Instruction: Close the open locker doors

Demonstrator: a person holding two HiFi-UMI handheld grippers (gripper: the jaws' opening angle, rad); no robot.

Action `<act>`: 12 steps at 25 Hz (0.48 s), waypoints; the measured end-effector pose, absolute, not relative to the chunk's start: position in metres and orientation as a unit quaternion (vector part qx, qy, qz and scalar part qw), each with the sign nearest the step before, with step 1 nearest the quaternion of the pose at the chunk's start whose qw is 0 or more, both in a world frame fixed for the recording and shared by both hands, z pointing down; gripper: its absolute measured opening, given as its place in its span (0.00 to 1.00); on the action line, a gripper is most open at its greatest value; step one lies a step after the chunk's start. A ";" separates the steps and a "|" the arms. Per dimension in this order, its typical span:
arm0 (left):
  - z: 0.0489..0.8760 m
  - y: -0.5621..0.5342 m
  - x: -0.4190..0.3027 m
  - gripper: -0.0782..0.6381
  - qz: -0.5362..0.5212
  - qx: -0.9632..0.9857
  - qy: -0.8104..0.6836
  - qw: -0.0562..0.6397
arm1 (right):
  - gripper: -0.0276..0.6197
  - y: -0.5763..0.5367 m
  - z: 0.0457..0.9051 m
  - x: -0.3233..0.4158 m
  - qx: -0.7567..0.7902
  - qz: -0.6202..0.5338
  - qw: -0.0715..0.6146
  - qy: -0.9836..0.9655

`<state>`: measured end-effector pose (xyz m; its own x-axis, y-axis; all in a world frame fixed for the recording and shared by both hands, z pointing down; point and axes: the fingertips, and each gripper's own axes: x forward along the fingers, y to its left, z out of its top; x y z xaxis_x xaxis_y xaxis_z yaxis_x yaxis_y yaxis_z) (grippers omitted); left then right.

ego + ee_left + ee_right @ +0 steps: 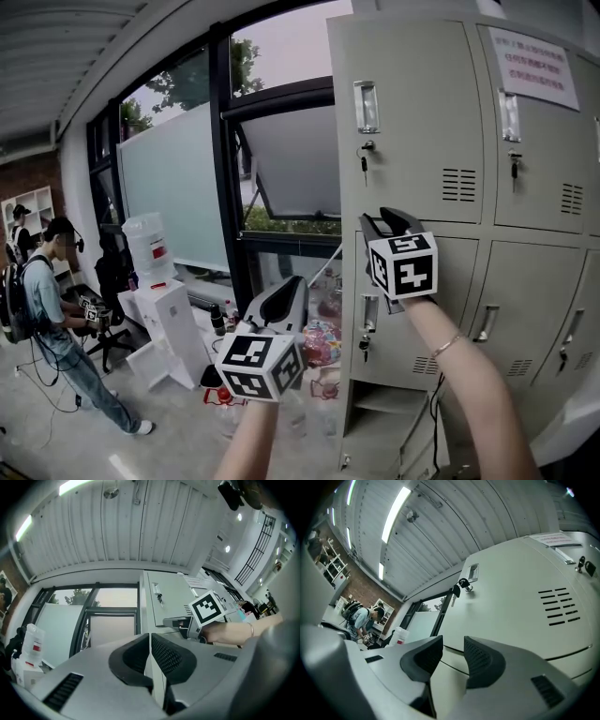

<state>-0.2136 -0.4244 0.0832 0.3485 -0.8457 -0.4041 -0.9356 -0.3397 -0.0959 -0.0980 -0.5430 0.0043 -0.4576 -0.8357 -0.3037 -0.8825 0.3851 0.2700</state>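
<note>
The grey lockers (441,122) fill the right of the head view. The top left door (412,112) lies flush, with a key (364,161) hanging in its lock. Below it, the middle door (450,309) also looks flush. The bottom left compartment (384,405) shows an open inside with a shelf. My right gripper (387,222) is slightly open and empty, its tips at the seam between the top and middle doors (453,641). My left gripper (289,298) hangs in the air left of the lockers, shut on nothing (150,637). From there the right gripper (177,621) shows against the lockers (164,595).
A dark window frame (223,169) and a tilted-out window pane (291,164) stand left of the lockers. Below them are a white water dispenser (159,309) and clutter on the floor (319,342). A person with a backpack (47,319) stands at far left.
</note>
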 end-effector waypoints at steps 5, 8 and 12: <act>0.083 -0.430 -0.217 0.14 0.145 -0.809 0.547 0.157 | 0.23 -0.554 0.005 -0.099 -0.528 0.201 0.052 0.824; 0.082 -0.433 -0.220 0.14 0.146 -0.811 0.545 0.157 | 0.23 -0.555 0.002 -0.101 -0.529 0.202 0.054 0.823; 0.082 -0.434 -0.220 0.14 0.148 -0.811 0.543 0.157 | 0.23 -0.554 0.001 -0.101 -0.524 0.200 0.057 0.826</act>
